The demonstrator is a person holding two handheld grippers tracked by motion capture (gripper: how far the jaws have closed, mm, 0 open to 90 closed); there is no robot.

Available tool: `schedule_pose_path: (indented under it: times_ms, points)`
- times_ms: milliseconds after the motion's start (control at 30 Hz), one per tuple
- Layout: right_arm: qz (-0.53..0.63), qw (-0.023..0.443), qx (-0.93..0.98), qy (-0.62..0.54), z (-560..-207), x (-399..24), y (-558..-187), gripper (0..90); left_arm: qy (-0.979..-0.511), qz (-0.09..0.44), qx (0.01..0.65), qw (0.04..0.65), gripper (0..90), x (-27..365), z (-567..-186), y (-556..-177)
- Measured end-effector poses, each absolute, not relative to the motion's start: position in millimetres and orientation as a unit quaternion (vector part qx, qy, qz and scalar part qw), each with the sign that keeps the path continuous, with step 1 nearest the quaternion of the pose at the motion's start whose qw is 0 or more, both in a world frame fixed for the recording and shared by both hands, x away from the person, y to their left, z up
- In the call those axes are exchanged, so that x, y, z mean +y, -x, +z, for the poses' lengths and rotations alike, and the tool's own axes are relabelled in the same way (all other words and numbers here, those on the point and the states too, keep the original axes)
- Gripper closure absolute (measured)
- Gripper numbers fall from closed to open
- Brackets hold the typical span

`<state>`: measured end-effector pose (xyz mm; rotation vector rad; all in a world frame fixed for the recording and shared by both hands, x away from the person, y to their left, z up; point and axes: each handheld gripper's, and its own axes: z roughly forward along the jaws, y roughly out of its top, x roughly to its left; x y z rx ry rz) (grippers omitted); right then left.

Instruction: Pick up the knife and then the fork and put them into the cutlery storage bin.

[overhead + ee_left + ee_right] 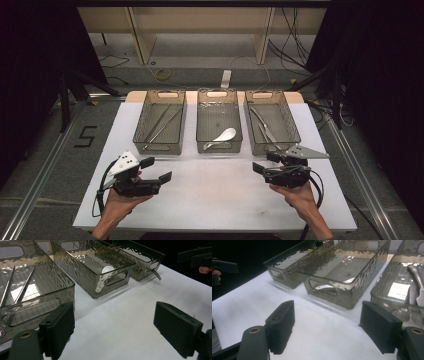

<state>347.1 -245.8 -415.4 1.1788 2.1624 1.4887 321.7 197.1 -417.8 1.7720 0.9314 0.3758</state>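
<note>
Left to right: the left gripper (156,169) hovers over the tabletop (215,200), fingers apart and empty, nearest the left bin (141,122) holding chopsticks (162,125). The white spoon (223,136) lies diagonally in the middle bin (201,122). The right gripper (264,162), fingers apart and empty, sits just before the right bin (292,127); the right gripper view reveals its knife (415,280) lengthwise.
</note>
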Motion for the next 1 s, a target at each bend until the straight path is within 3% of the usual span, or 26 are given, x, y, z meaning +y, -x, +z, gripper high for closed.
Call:
schedule_pose_path:
  times_ms: [333, 1000]
  points:
    - [0.521, 0.137, 0.740, -0.403, -424.0, -254.6, -319.6, 25.3, -0.736, 0.149, 0.387, 0.536, 16.5, 198.5, -417.4, -320.7]
    - [0.509, 0.135, 0.744, -0.411, -434.8, -254.1, -312.2, 22.1, -0.730, 0.141, 0.383, 0.548, 16.1, 199.1, -416.6, -317.6]
